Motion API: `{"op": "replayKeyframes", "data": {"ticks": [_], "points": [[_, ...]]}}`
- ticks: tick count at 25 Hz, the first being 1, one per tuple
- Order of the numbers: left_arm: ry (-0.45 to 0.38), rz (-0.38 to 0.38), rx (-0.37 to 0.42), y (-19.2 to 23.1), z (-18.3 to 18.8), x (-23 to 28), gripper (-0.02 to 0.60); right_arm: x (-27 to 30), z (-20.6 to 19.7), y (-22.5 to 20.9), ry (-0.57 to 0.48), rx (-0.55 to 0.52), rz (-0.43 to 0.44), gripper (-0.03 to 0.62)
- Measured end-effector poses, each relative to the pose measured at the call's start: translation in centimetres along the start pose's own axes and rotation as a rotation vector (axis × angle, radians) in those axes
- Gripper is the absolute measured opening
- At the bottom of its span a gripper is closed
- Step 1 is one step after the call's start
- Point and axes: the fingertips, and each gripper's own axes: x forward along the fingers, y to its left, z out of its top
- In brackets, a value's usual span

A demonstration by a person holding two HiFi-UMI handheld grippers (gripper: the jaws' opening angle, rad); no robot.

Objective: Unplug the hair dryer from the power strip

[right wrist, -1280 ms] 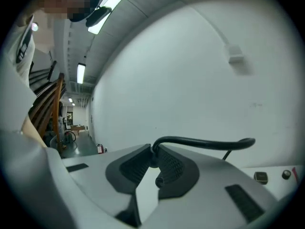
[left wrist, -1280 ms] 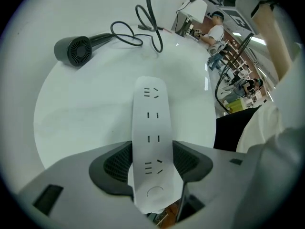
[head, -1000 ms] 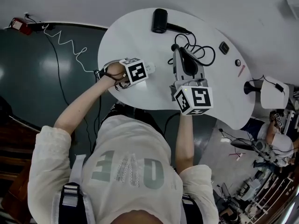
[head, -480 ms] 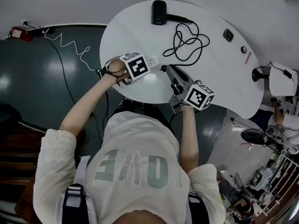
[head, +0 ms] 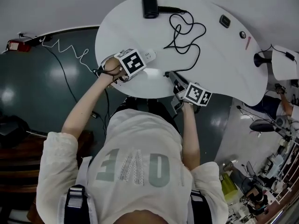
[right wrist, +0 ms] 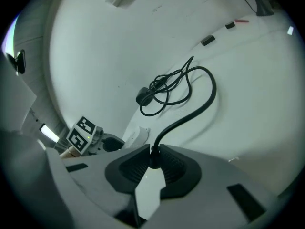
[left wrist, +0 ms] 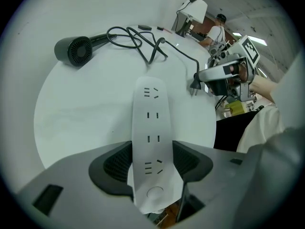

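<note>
A black hair dryer (head: 149, 5) lies at the far side of the white table (head: 224, 73), its black cord (head: 185, 31) looped beside it. My left gripper (left wrist: 151, 163) is shut on the white power strip (left wrist: 151, 123) and holds it flat on the table near the left edge; every socket that shows is empty. My right gripper (head: 172, 77) is shut on the dryer's plug (right wrist: 153, 159) close to the table's near edge, apart from the strip. In the left gripper view the plug (left wrist: 195, 84) hangs free at the right gripper's tips.
A small black object (head: 225, 21), a round knob (head: 242, 34) and a red pen (head: 248, 43) lie at the table's far right. A white lamp (head: 280, 64) stands beyond that edge. A coiled white cable (head: 65, 48) runs over the dark floor at left.
My right gripper has come down and back toward the table's near edge with the plug, rolling as it went, and the cord trails after it. The left gripper and the strip have stayed put.
</note>
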Motion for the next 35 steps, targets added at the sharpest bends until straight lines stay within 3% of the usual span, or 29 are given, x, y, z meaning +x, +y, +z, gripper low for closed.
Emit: {"op": "replayKeyframes", "data": {"ticks": [8, 21, 29, 35], "points": [[0.01, 0.008, -0.002, -0.1, 0.0, 0.0, 0.259, -1.4, -1.1, -1.7, 0.004, -0.062, -0.092, 0.166], [0.008, 0.01, 0.026, 0.0, 0.1, 0.2, 0.259, -2.0, -0.7, -1.8, -0.031, -0.093, -0.099, 0.167], [0.027, 0.001, 0.037, 0.1, 0.1, 0.4, 0.261, -2.0, 2.2, 0.6, -0.081, -0.134, -0.043, 0.167], [0.039, 0.035, 0.019, 0.0, -0.1, 0.2, 0.261, -2.5, 4.1, 2.2, -0.138, -0.198, -0.04, 0.167]]}}
